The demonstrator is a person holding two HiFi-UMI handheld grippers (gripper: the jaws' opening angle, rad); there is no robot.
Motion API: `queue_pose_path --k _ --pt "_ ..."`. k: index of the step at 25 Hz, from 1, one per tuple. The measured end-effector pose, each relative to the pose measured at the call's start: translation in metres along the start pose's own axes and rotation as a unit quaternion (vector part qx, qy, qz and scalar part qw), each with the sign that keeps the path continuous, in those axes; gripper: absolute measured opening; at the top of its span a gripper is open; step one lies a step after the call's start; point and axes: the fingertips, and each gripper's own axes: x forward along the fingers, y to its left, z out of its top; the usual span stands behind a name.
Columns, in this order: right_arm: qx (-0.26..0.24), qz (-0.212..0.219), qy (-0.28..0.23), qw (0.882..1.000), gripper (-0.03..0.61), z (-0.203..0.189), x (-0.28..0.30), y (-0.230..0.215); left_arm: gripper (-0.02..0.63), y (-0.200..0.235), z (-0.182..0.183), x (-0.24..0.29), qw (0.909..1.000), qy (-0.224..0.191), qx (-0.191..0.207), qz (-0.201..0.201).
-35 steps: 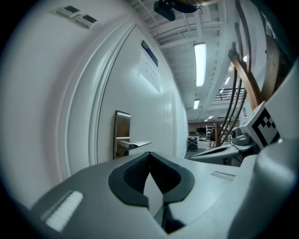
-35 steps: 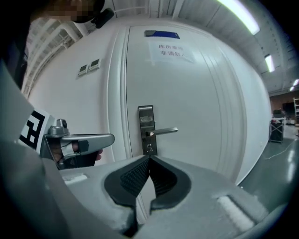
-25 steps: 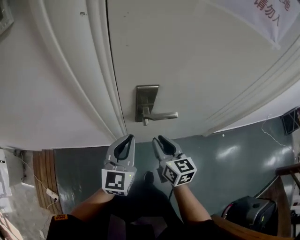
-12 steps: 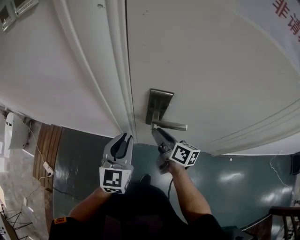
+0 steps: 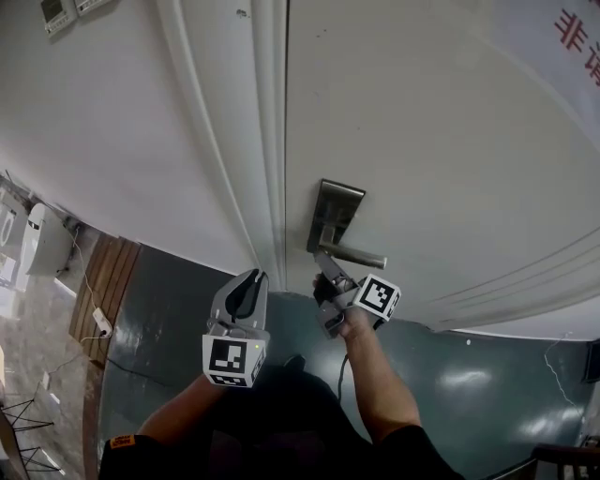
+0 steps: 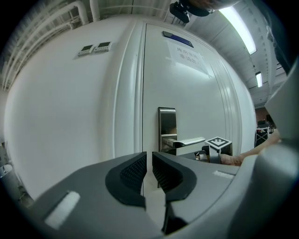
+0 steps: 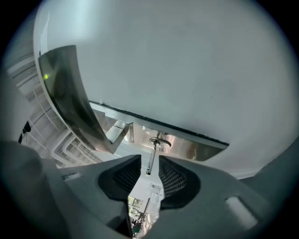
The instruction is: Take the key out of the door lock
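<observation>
A thin metal key (image 7: 151, 161) sticks out of the cylinder (image 7: 159, 141) in the steel lock plate (image 7: 196, 147) (image 5: 336, 214) (image 6: 167, 122), below the lever handle (image 5: 361, 257) (image 7: 70, 98) (image 6: 189, 141). My right gripper (image 5: 322, 281) (image 7: 149, 164) is rolled on its side just under the handle. Its jaws opened wide and have just been closing a little. They stand either side of the key with a gap on both sides, so the gripper is open. My left gripper (image 5: 251, 275) (image 6: 149, 156) hangs shut and empty, left of the lock and short of the door.
The white door (image 5: 422, 141) meets its moulded frame (image 5: 267, 141) left of the lock. A printed notice (image 5: 574, 28) (image 6: 189, 55) hangs on the door. Wall switch panels (image 5: 58, 9) (image 6: 96, 47) sit high left. A cable and plug (image 5: 98, 324) lie on the floor at left.
My right gripper has risen to the lock, rolled onto its side and now has the key between its jaws. The left gripper has shifted only slightly. The view has swung left.
</observation>
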Motion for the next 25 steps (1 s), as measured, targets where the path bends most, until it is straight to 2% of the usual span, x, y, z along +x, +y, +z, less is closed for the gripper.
queue_pose_path --k 3,8,16,25 --pt "0.017 0.005 -0.003 1.0 0.042 0.0 0.003 0.0 0.054 -0.001 0.001 -0.002 1.0 0.001 -0.001 0.002" --pt "0.044 0.015 -0.013 0.999 0.031 0.0 0.002 -0.002 0.05 -0.004 -0.001 -0.004 1.0 0.003 0.001 -0.002" --pt "0.079 0.002 -0.033 0.996 0.02 -0.005 -0.001 -0.001 0.046 -0.004 -0.006 -0.005 0.9997 0.012 -0.016 -0.012" --pt "0.1 0.004 -0.036 0.994 0.014 -0.045 -0.022 0.008 0.046 0.002 -0.014 -0.003 0.999 0.021 -0.028 -0.027"
